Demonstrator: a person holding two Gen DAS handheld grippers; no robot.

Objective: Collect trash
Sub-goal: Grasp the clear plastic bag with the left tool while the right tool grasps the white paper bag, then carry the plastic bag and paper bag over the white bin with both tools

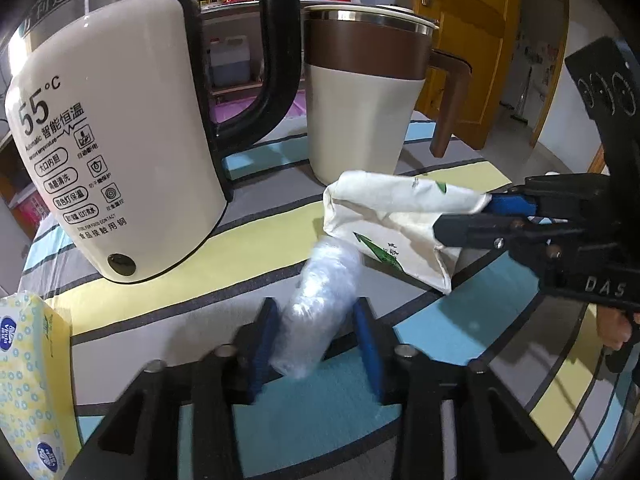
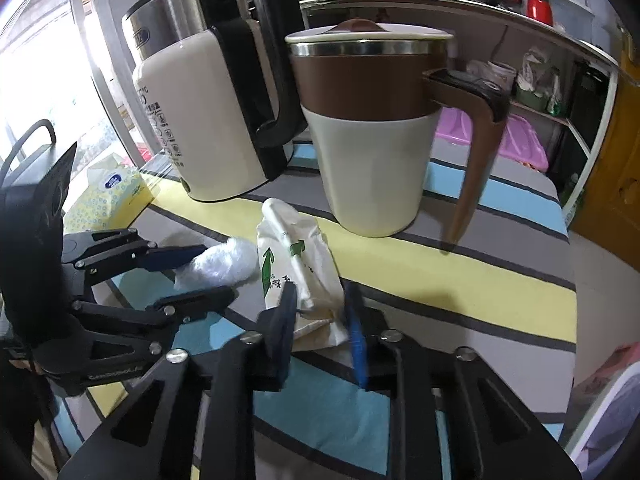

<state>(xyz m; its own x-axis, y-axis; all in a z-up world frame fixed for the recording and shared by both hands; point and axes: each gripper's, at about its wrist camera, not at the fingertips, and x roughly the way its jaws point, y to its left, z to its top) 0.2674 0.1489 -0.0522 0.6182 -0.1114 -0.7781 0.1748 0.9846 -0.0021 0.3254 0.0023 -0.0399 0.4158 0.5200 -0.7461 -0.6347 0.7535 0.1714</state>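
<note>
A crumpled clear plastic wad point(image 1: 316, 308) lies on the striped tablecloth between the blue pads of my left gripper point(image 1: 318, 344); the jaws stand around it with small gaps on each side. It also shows in the right wrist view point(image 2: 218, 266). A white paper bag with green arrows point(image 1: 396, 224) is pinched at one end by my right gripper point(image 2: 320, 320), which is shut on it. The bag shows in the right wrist view point(image 2: 298, 276) reaching toward the mug. The two pieces of trash touch or nearly touch.
A cream electric kettle point(image 1: 120, 152) stands at the left, and a cream and brown lidded mug point(image 1: 360, 108) stands behind the bag. A yellow tissue pack point(image 1: 28, 384) lies at the near left. The table edge point(image 2: 568, 320) runs on the right.
</note>
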